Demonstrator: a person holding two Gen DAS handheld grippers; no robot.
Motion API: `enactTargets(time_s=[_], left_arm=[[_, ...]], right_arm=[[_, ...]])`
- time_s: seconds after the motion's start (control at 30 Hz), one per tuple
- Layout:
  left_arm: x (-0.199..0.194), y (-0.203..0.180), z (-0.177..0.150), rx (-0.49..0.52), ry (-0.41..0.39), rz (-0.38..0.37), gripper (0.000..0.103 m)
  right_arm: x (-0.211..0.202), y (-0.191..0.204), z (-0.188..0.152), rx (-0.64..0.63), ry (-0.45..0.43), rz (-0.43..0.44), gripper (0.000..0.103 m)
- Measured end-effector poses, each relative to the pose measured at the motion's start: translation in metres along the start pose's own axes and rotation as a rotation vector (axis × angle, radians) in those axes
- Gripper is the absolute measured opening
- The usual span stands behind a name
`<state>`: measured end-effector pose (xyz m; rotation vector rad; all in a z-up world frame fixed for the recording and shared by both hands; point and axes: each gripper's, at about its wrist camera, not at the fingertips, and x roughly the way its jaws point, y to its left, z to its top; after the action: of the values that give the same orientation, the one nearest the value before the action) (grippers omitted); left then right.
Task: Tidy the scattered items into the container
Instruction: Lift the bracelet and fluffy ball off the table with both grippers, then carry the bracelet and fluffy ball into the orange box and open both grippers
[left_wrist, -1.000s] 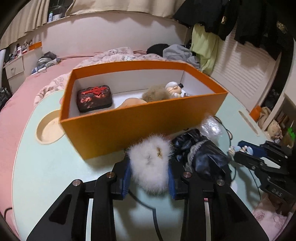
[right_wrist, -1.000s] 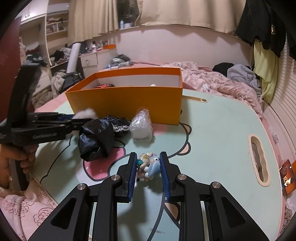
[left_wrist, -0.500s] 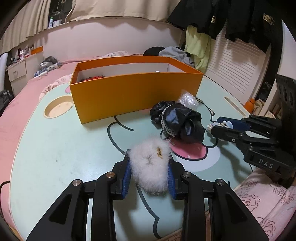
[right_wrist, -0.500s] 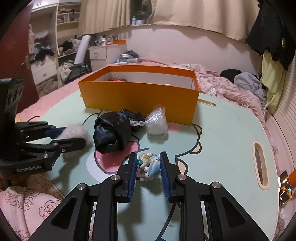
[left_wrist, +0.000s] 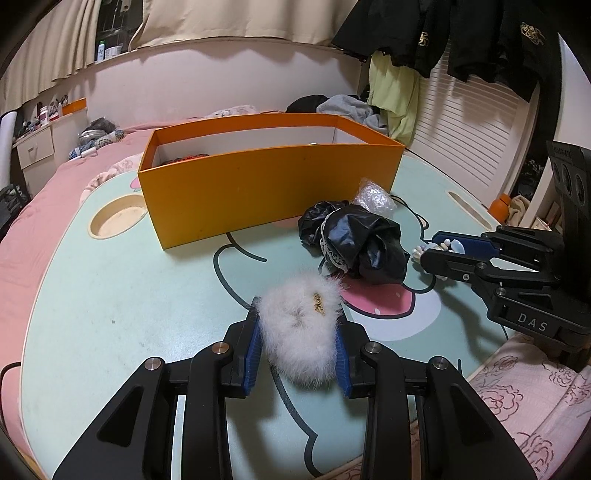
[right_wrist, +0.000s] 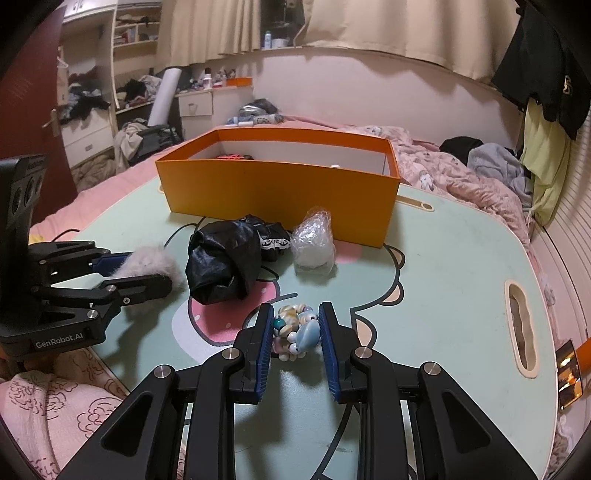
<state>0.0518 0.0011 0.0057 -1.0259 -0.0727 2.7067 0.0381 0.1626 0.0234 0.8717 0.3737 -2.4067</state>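
Dim warm indoor light, soft shadows, strong fisheye bending, dark vignetted corners, mostly sharp focus

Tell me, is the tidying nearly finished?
Not yet. The orange box already has a red-and-black item inside. The left gripper holds a white fluffy pompom, and the right gripper holds a bead bracelet. A black crumpled bag and a clear plastic bundle lie on the table.
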Motion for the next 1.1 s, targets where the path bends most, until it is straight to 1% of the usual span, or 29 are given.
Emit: enactTargets(time_s=[0.53,0.83,0.9,0.97,1.03,1.07,1.1], left_arm=[[-0.001,-0.003,0.0,0.008,-0.001,0.002,0.034],[-0.007,-0.007,0.005,0.024,-0.021,-0.005,0.034],[-0.01,-0.007,0.013,0.026,-0.038,-0.021,0.034],[-0.017,-0.005,0.027,0.013,-0.07,-0.036,0.034],[-0.026,-0.001,0.05,0.003,-0.121,-0.046,0.034],[-0.029,0.0,0.063,0.01,-0.145,-0.043,0.034],[-0.033,0.0,0.077,0.021,-0.172,-0.032,0.034]], right_arm=[[0.0,0.0,0.001,-0.001,-0.001,-0.001,0.024],[0.0,0.0,0.001,0.0,0.0,0.004,0.024],[-0.001,-0.003,0.004,0.01,-0.003,0.023,0.024],[-0.004,-0.01,0.013,0.038,-0.018,0.061,0.024],[-0.008,-0.018,0.026,0.082,-0.035,0.13,0.024],[-0.01,-0.025,0.037,0.112,-0.056,0.171,0.024],[-0.012,-0.03,0.048,0.125,-0.074,0.19,0.024]])
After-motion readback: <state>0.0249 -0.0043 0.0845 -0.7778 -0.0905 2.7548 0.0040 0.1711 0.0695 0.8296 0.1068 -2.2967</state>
